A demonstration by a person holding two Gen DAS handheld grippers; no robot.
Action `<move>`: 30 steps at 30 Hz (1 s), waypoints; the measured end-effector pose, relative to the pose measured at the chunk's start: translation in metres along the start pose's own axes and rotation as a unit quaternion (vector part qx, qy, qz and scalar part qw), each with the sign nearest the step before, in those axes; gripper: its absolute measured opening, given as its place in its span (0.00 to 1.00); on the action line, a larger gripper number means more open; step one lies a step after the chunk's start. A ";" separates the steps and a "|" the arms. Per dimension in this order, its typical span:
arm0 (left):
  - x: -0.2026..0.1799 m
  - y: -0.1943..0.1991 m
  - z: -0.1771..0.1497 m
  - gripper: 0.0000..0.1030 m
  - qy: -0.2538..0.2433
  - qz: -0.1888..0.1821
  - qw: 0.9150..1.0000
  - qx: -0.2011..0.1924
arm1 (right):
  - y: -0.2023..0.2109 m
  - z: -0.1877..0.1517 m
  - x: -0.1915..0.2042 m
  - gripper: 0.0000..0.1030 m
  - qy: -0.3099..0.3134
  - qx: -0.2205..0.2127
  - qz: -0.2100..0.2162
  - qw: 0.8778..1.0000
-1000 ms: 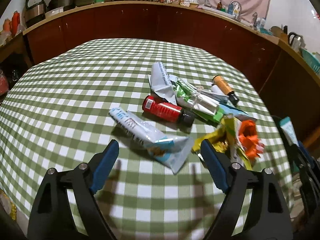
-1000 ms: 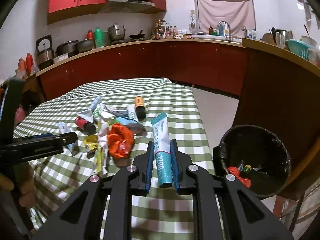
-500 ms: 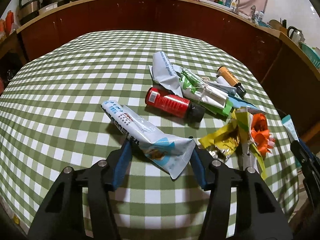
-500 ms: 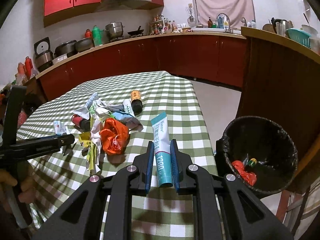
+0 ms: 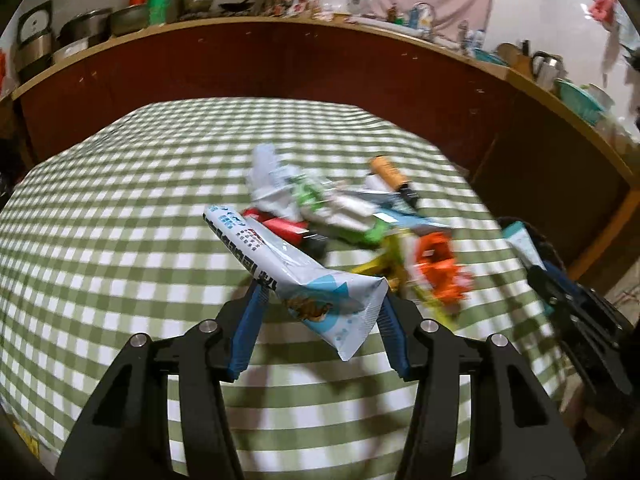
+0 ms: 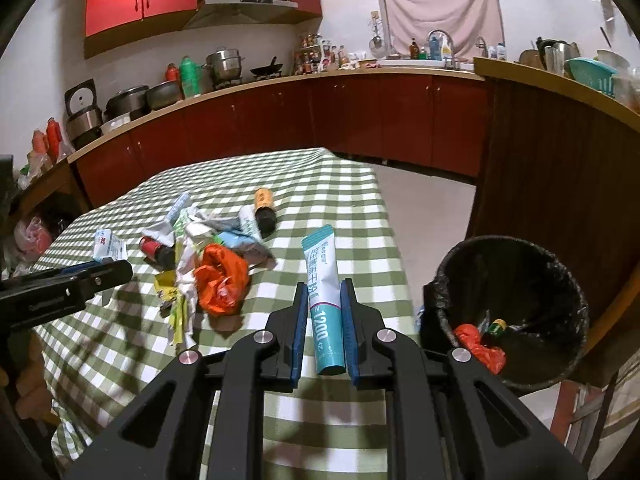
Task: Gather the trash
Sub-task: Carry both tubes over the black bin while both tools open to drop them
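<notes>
wrapper lifted off table, pile blurred

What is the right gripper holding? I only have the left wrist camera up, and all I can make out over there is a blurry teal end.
Observer: The right gripper is shut on a white and teal tube. It grips the tube near its teal end, and the flat end points forward.
Operator: Is there a bin near it?
Observer: Yes. A trash bin with a black liner stands on the floor just off the table, to the right of that gripper in the right wrist view.
Operator: Anything in it yet?
Observer: An orange-red plastic scrap and a small bottle with a yellow cap lie at the bottom.
</notes>
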State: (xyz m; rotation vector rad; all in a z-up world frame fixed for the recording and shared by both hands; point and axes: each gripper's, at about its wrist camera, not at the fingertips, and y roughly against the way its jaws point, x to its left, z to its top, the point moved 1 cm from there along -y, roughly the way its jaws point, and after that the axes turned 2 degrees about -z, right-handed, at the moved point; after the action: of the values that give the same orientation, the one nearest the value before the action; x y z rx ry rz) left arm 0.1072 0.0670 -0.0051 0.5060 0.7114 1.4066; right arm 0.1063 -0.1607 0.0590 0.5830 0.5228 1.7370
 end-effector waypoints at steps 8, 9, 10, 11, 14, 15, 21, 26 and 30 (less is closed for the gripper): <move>-0.072 -0.015 0.007 0.50 -0.058 -0.058 0.997 -0.001 | 0.010 0.006 -0.043 0.17 -0.024 -0.014 -0.049 0.998; -0.081 -0.017 0.007 0.50 -0.065 -0.062 0.996 0.000 | 0.011 0.005 -0.050 0.17 -0.026 -0.014 -0.058 0.998; -0.089 -0.020 0.007 0.50 -0.072 -0.068 0.995 0.001 | 0.011 0.005 -0.059 0.17 -0.031 -0.015 -0.068 0.997; -0.098 -0.023 0.008 0.50 -0.077 -0.074 0.994 0.003 | 0.012 0.004 -0.065 0.17 -0.033 -0.014 -0.074 0.997; -0.125 -0.033 0.008 0.50 -0.098 -0.088 0.991 0.009 | 0.013 0.001 -0.088 0.17 -0.044 -0.012 -0.096 0.994; -0.134 -0.038 0.007 0.50 -0.104 -0.093 0.990 0.012 | 0.013 -0.001 -0.094 0.17 -0.046 -0.010 -0.102 0.994; -0.179 -0.058 0.008 0.50 -0.130 -0.112 0.985 0.026 | 0.010 -0.009 -0.129 0.17 -0.063 0.002 -0.127 0.990; -0.211 -0.070 0.009 0.50 -0.150 -0.119 0.981 0.029 | 0.009 -0.013 -0.149 0.17 -0.071 0.005 -0.137 0.988; -0.234 -0.082 0.007 0.50 -0.165 -0.124 0.978 0.036 | 0.007 -0.014 -0.164 0.17 -0.076 0.005 -0.143 0.987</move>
State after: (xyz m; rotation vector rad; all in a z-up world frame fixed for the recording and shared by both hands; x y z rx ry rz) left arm 0.1667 -0.1737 -0.0232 0.6659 0.5368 1.0347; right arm 0.1252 -0.3229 0.0340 0.6101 0.4816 1.4080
